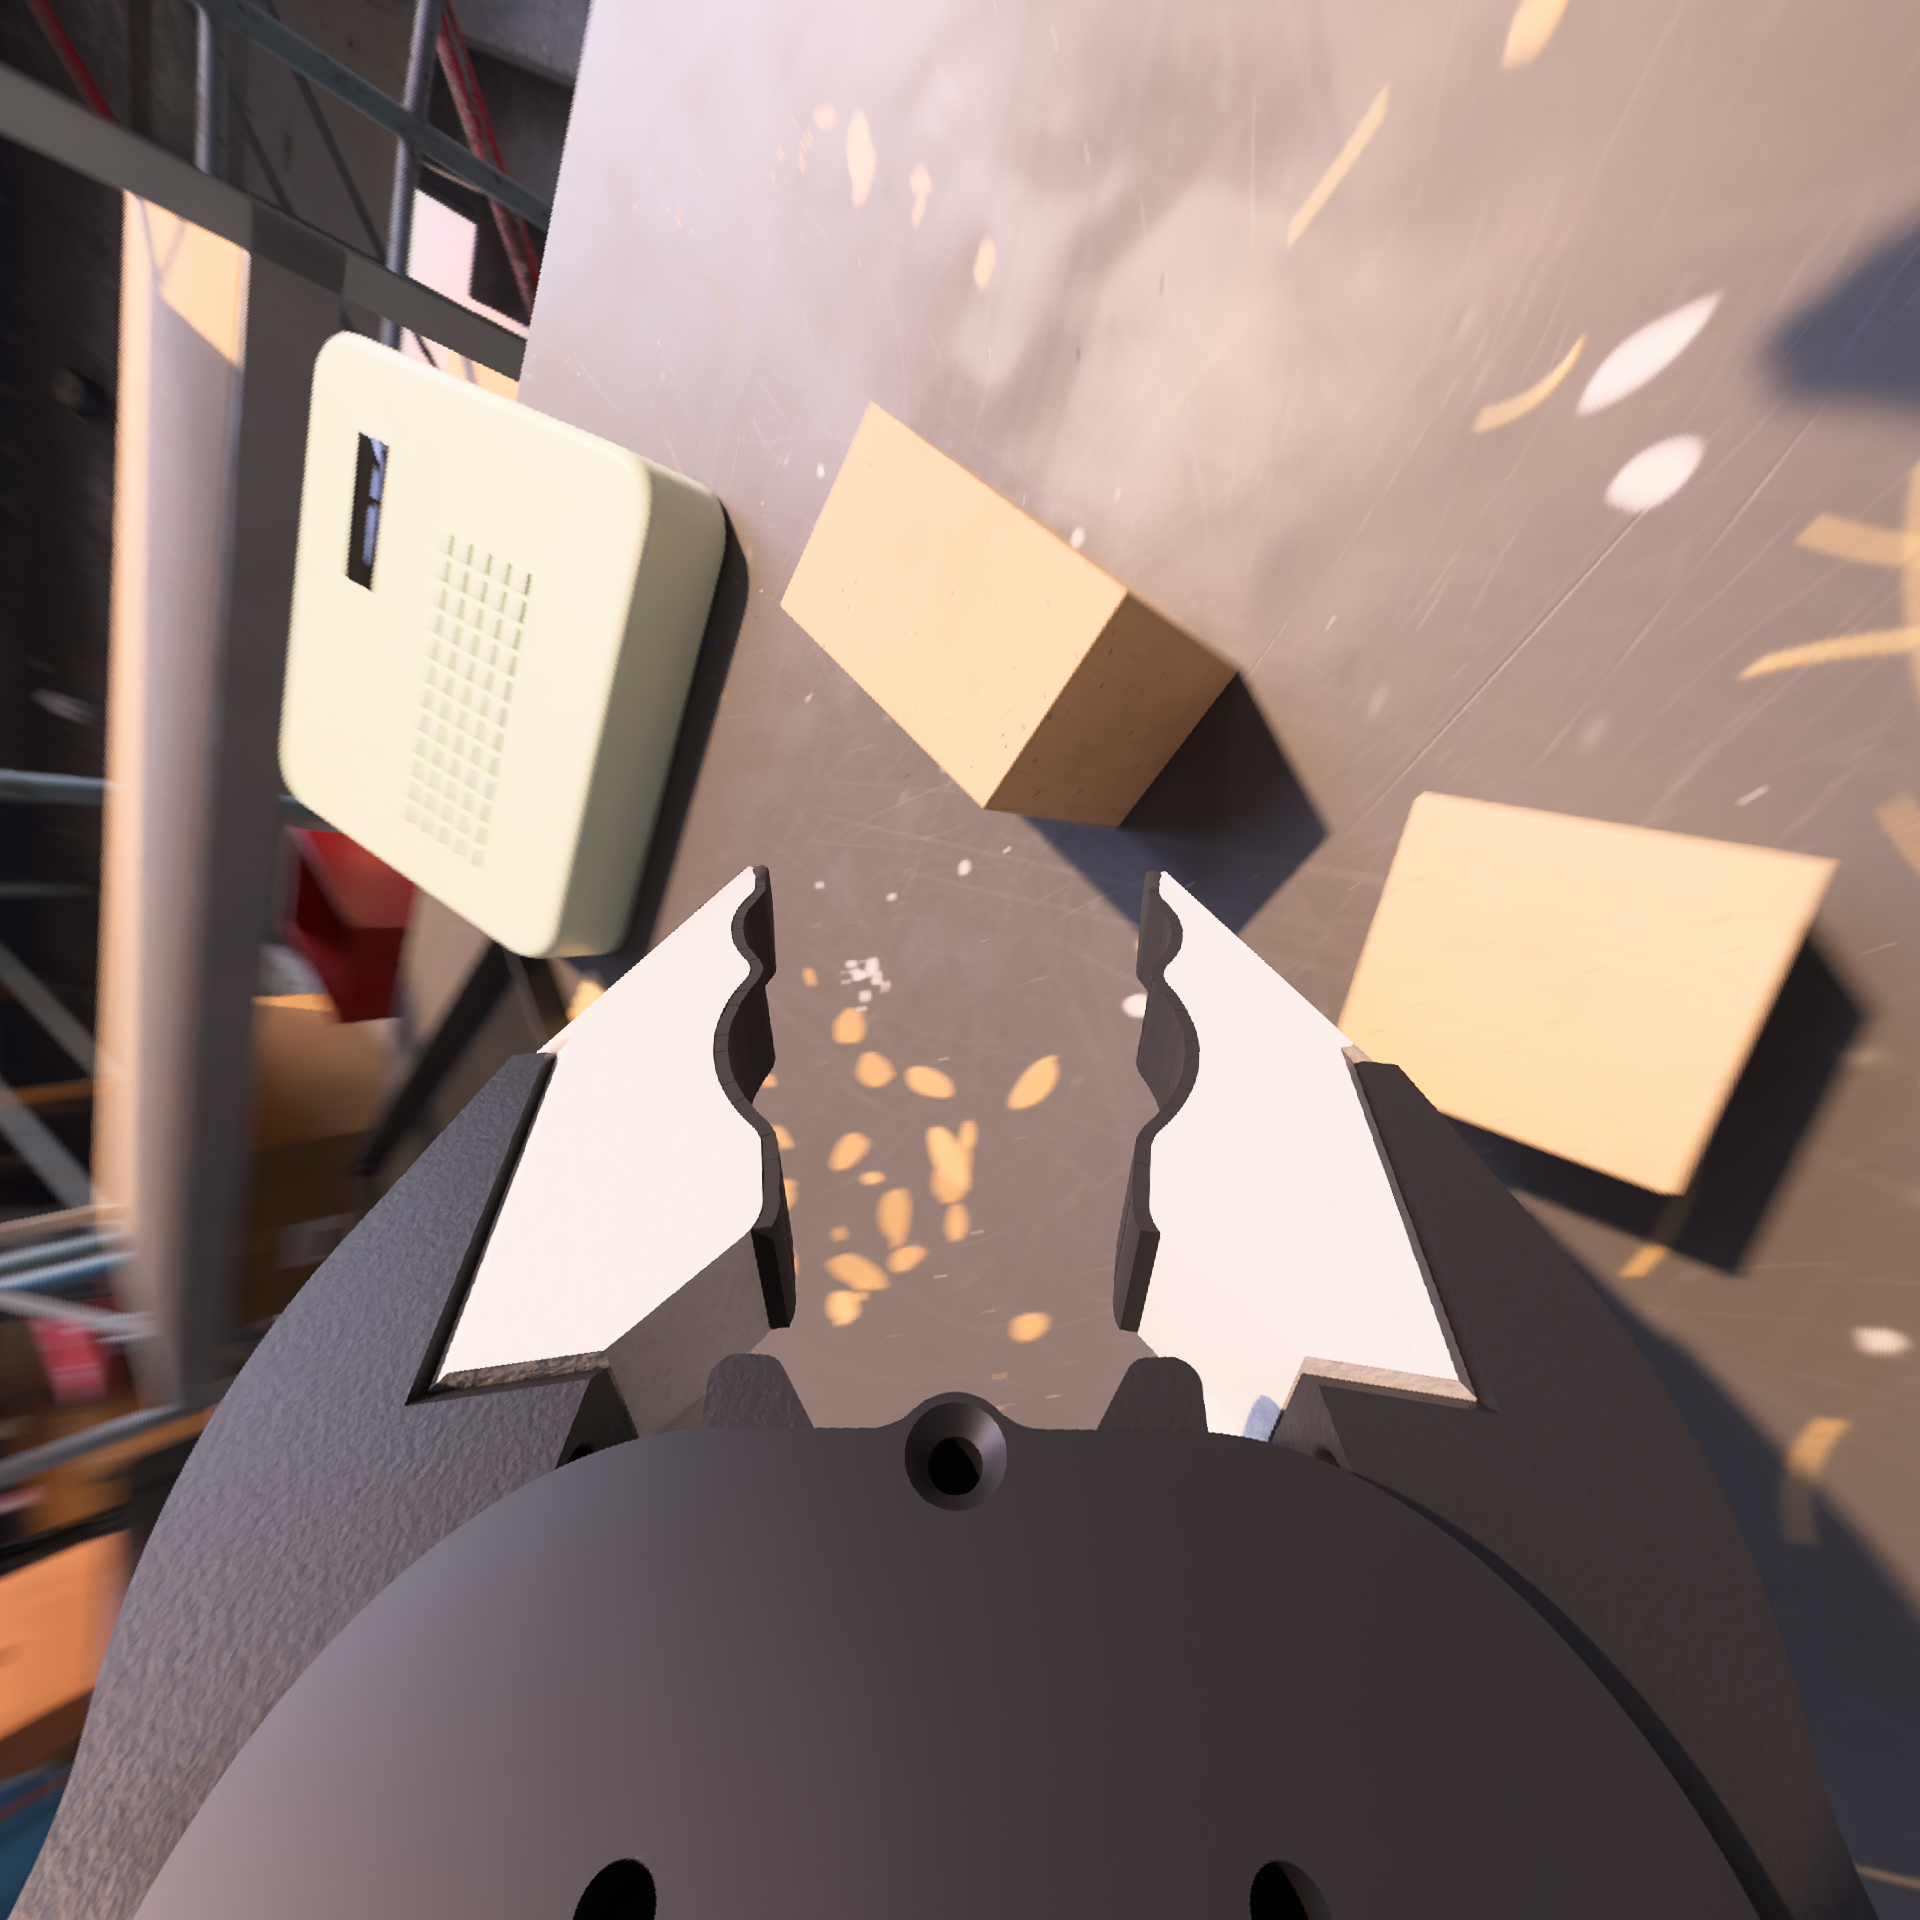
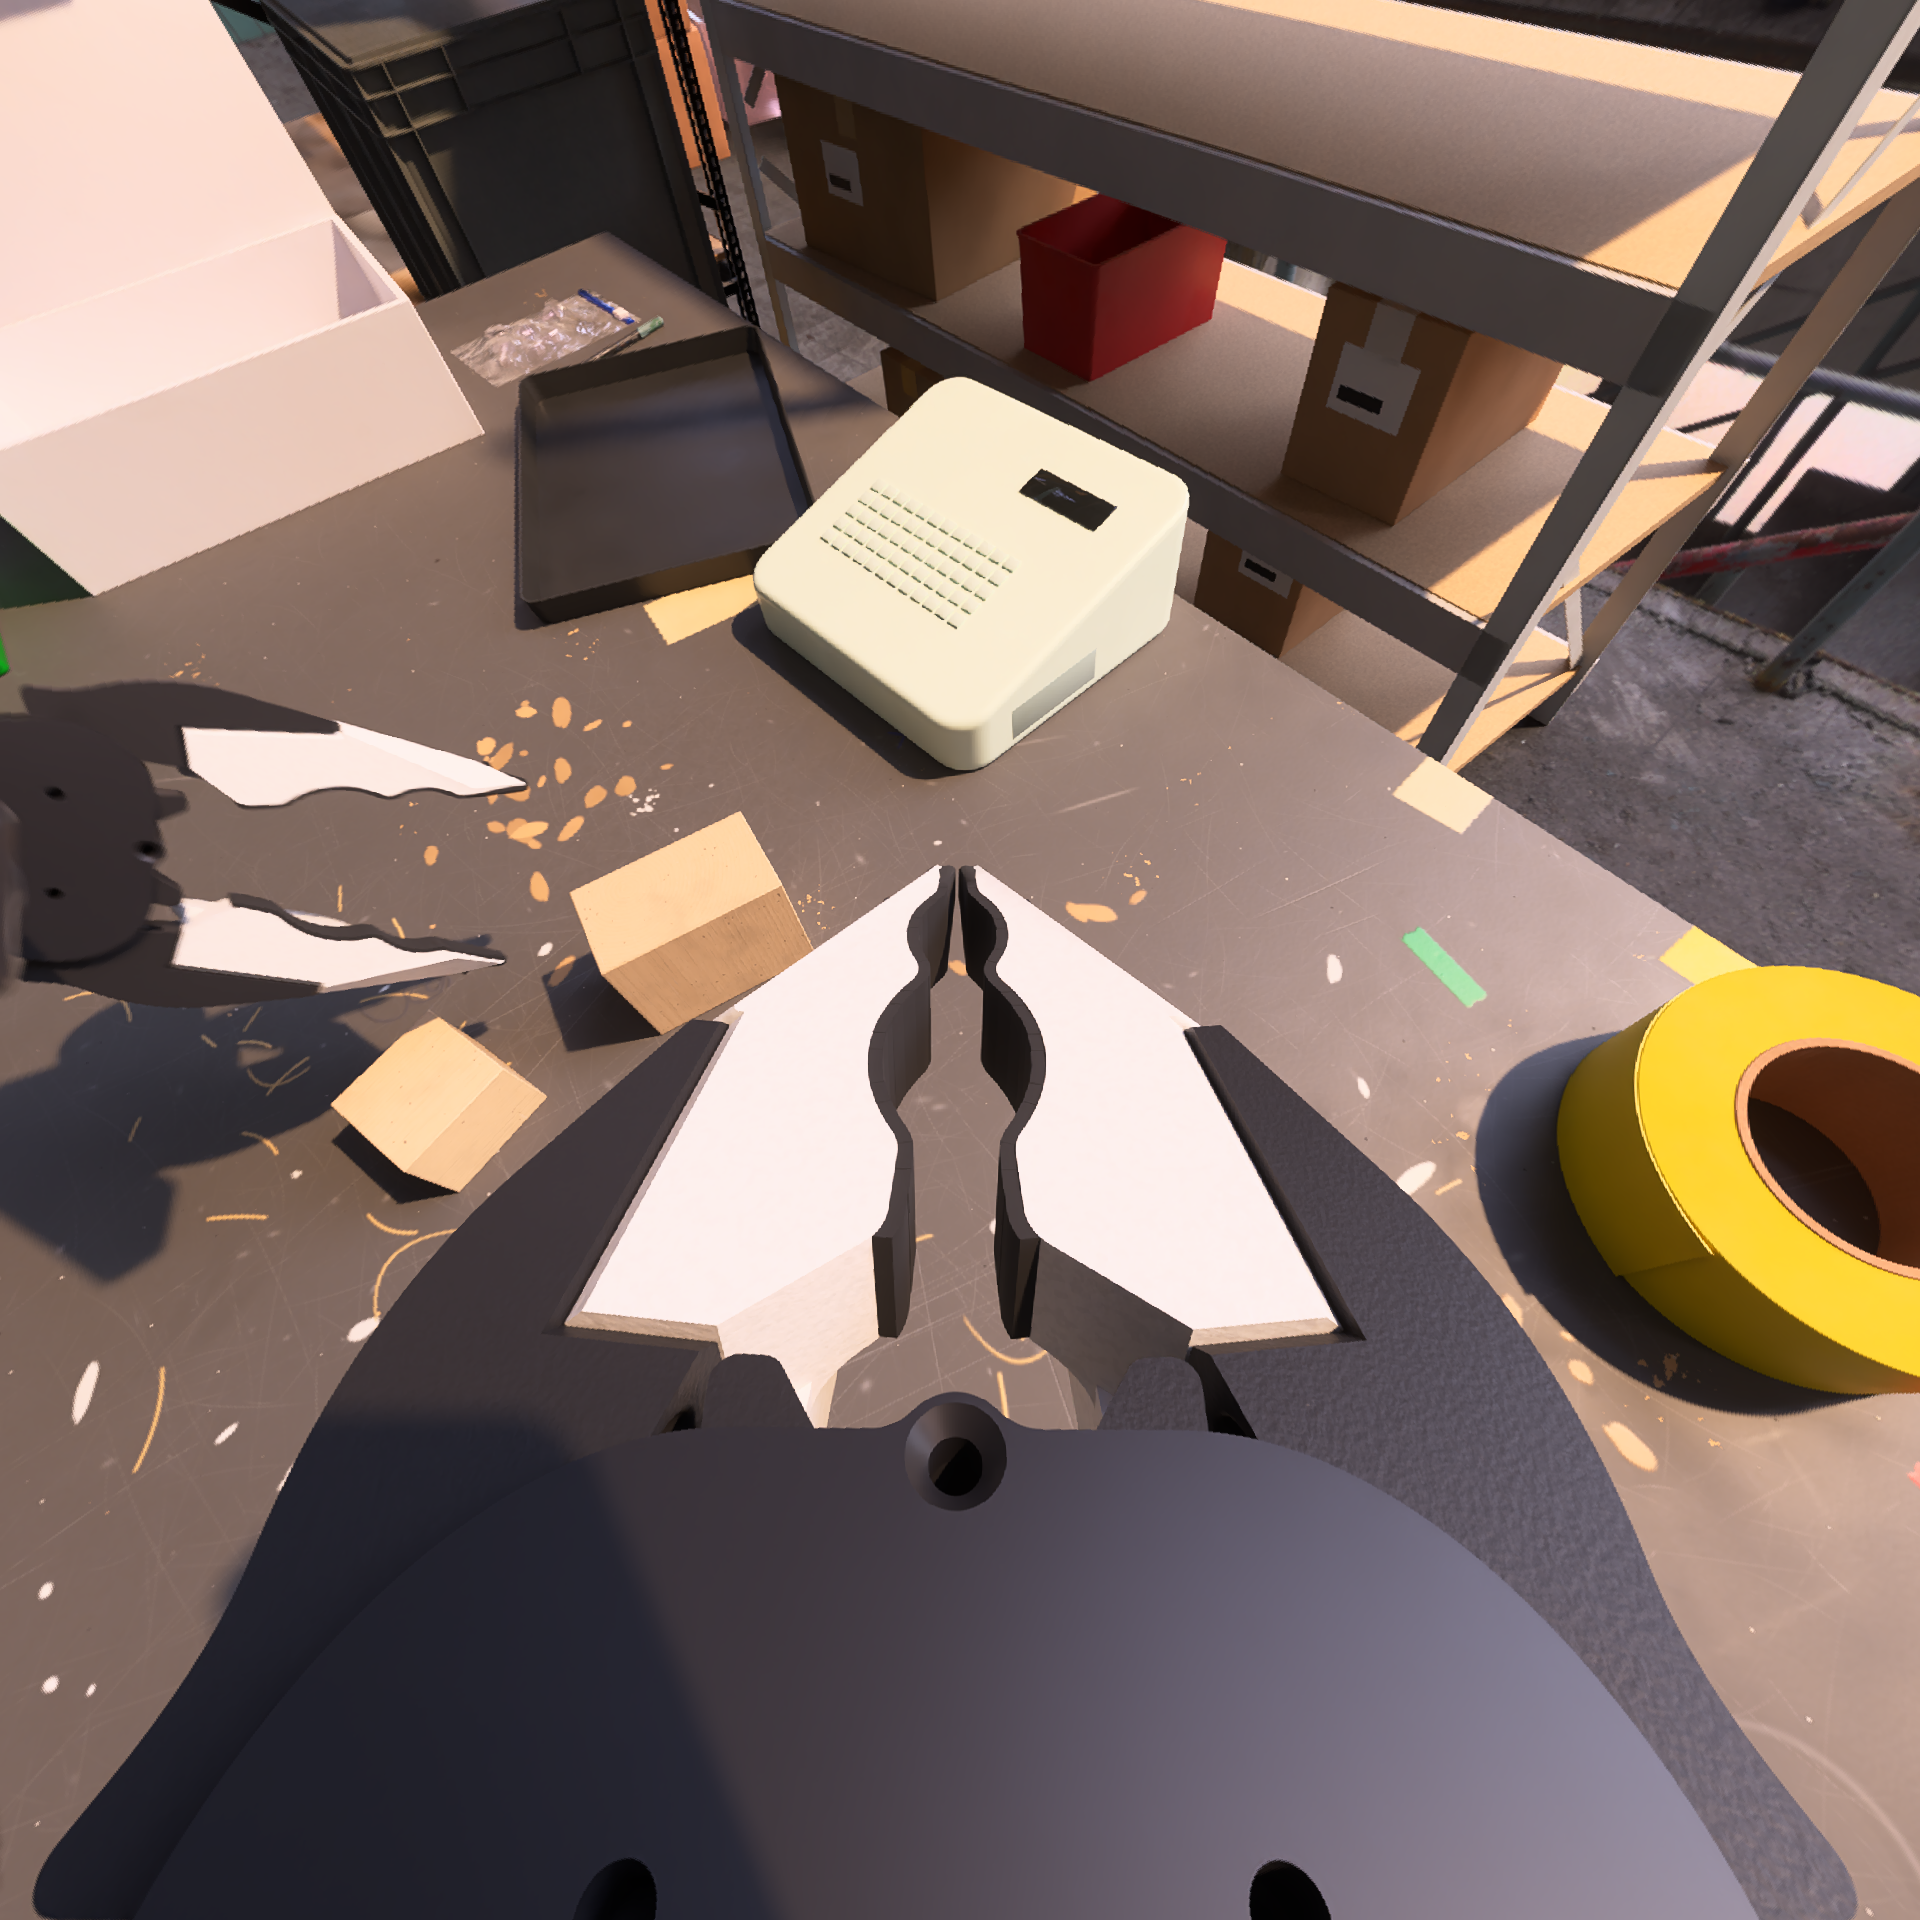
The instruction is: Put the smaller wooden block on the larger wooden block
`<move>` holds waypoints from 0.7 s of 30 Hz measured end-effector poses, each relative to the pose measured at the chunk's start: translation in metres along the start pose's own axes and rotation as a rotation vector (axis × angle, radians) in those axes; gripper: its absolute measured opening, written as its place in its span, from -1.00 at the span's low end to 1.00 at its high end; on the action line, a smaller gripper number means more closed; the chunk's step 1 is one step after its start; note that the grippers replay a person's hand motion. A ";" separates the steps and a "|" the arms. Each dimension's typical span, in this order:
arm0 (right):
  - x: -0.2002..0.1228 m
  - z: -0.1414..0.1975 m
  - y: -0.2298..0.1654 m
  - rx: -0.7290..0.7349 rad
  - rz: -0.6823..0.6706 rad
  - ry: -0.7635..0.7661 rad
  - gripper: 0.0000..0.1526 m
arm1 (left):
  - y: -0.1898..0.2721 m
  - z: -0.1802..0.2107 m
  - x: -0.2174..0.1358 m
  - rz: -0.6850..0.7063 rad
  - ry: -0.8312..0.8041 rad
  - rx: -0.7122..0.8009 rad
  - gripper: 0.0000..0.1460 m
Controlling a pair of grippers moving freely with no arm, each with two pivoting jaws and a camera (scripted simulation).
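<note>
Two pale wooden blocks lie apart on the grey table. The larger block (image 1: 997,623) (image 2: 686,914) sits near a cream device. The smaller block (image 1: 1579,987) (image 2: 436,1101) lies a little nearer, tilted relative to the larger one. My left gripper (image 1: 956,883) is open and empty, above bare table short of both blocks. It also shows at the left of the right wrist view (image 2: 509,868), with its jaws apart. My right gripper (image 2: 951,873) is shut and empty, its tips just right of the larger block.
A cream device (image 1: 488,644) (image 2: 966,561) stands behind the blocks. A black tray (image 2: 655,468), a white box (image 2: 187,364) and a plastic bag (image 2: 551,332) are farther back. A yellow tape roll (image 2: 1766,1174) lies on the right. Shelving with a red bin (image 2: 1122,281) stands past the table edge.
</note>
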State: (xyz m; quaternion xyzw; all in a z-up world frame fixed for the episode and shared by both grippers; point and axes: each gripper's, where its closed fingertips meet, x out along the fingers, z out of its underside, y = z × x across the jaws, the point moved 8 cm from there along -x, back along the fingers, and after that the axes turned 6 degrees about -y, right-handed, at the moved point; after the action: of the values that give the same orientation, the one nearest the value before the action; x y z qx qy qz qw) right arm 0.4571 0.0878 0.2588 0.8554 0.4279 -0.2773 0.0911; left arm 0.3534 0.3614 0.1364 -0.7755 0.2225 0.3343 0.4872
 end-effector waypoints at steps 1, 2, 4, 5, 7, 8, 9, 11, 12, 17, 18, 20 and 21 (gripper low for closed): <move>0.000 0.000 0.000 0.000 0.000 0.000 -0.99 | -0.001 0.001 -0.006 0.045 0.042 -0.083 -0.03; 0.000 0.000 0.000 0.000 -0.001 0.000 -0.99 | -0.002 0.002 -0.013 0.117 0.095 -0.165 -0.02; 0.000 0.000 0.000 -0.001 -0.002 0.000 -0.99 | 0.001 0.001 -0.027 0.328 0.202 -0.309 0.07; 0.000 0.000 0.000 -0.001 -0.003 0.001 -0.99 | 0.004 0.001 -0.032 0.449 0.240 -0.354 0.12; 0.000 0.000 0.000 0.000 -0.006 0.002 -0.99 | 0.011 0.000 -0.035 0.618 0.256 -0.374 0.25; 0.000 0.000 0.000 0.001 -0.009 0.003 -1.00 | 0.015 0.001 -0.033 0.634 0.238 -0.342 0.36; 0.000 0.001 0.000 0.002 -0.011 0.004 -1.00 | 0.021 0.002 -0.030 0.624 0.211 -0.285 0.45; 0.000 0.001 0.000 0.004 -0.014 0.006 -1.00 | 0.034 0.003 -0.020 0.620 0.139 -0.152 0.56; 0.000 0.001 0.000 0.004 -0.015 0.007 -1.00 | 0.040 0.003 -0.016 0.627 0.108 -0.093 0.59; -0.001 0.001 0.000 0.004 -0.020 0.009 -1.00 | 0.060 -0.003 0.000 0.613 0.026 0.095 0.49; -0.001 0.001 0.000 0.004 -0.021 0.009 -1.00 | 0.061 -0.002 0.002 0.620 0.011 0.108 0.40; -0.001 0.001 0.000 0.004 -0.024 0.009 -1.00 | 0.063 -0.002 0.004 0.620 -0.017 0.117 0.24; -0.001 0.001 0.001 0.004 -0.026 0.009 -1.00 | 0.063 -0.002 0.004 0.619 -0.023 0.118 0.21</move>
State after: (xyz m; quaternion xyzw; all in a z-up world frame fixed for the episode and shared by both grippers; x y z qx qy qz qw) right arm 0.4567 0.0865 0.2582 0.8512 0.4390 -0.2753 0.0839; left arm 0.3143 0.3330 0.0962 -0.6373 0.4617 0.4619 0.4089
